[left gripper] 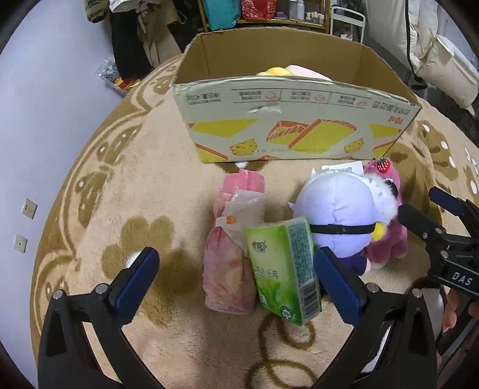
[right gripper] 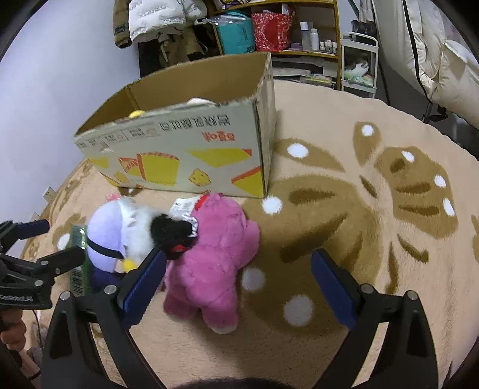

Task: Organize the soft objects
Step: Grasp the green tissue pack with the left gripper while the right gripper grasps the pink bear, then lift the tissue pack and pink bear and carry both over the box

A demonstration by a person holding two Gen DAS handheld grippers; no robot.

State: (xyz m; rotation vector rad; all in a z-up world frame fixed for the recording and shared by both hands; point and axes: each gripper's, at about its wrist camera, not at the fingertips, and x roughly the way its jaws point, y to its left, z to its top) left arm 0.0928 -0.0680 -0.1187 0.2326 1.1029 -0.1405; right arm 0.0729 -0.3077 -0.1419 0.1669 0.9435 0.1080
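Observation:
An open cardboard box (left gripper: 293,125) stands on the rug, with a yellow and cream soft thing (left gripper: 287,71) inside; the box also shows in the right wrist view (right gripper: 185,155). In front of it lie a pink packet (left gripper: 233,239), a green tissue pack (left gripper: 284,269), a lavender plush (left gripper: 335,209) and a pink plush bear (right gripper: 215,260). My left gripper (left gripper: 236,284) is open, its jaws astride the pink packet and tissue pack. My right gripper (right gripper: 236,281) is open, its jaws astride the pink bear's lower body, and it also shows in the left wrist view (left gripper: 431,209).
A beige rug (right gripper: 359,239) with brown patterns covers the floor. A wall (left gripper: 45,119) is to the left. Hanging clothes (right gripper: 158,21), a shelf with bags and bottles (right gripper: 278,30) and white bedding (right gripper: 443,59) stand behind the box.

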